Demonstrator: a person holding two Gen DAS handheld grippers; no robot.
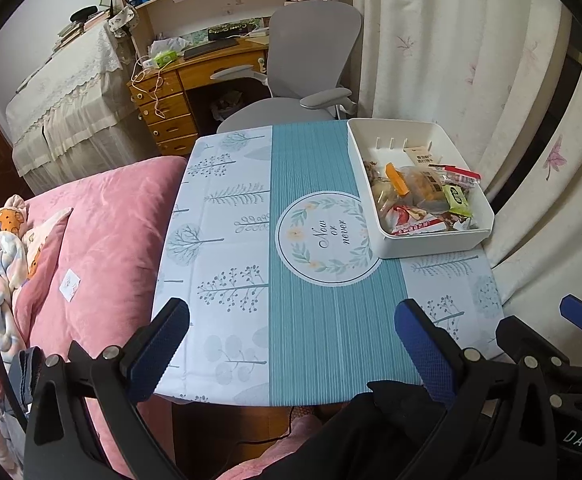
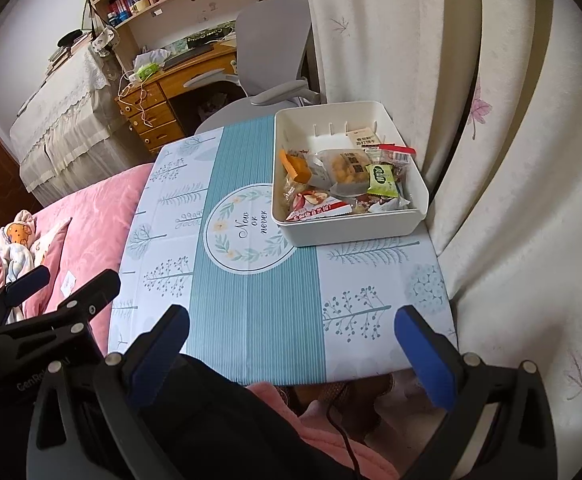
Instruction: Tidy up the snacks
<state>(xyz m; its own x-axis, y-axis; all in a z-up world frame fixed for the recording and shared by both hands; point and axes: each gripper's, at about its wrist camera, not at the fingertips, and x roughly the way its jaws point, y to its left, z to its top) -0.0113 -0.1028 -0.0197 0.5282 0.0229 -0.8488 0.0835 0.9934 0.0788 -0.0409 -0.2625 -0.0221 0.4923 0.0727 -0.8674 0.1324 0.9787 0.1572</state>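
- The pink bed [image 1: 103, 220] lies along the left side of the table; nothing there belongs to the task.
- The left gripper [image 1: 291, 320] hangs over the near edge of the table, released, its blue pads spread wide with nothing between them.
- The table [image 1: 311, 320], under a blue and white cloth with a round wreath print, shows no loose snack on the cloth in either view.
- The right gripper [image 2: 291, 328] sits just beside the left one at the near edge, likewise released and holding nothing.
- The white tray [image 2: 421, 196] stands at the far right corner of the table, next to the curtain [image 2: 511, 160].
- The snacks [image 2: 343, 184] are all inside the tray, piled toward its near end: an orange packet, a clear bag of yellow pastry, a green packet [image 2: 381, 178] and red-and-white wrappers overlapping one another.
- The far end of the tray, by the divider slots, looks mostly bare, with one pale packet against the wall.
- My reading is that the work is either near its close or about to start with sorting inside the tray.
- To do the next step well, I would reach with the right gripper, since the tray is on its side.
- Take a top packet such as the green one by a free edge, not by the crushable pastry.
- Lift slowly, as crinkly wrappers may drag neighbours along.
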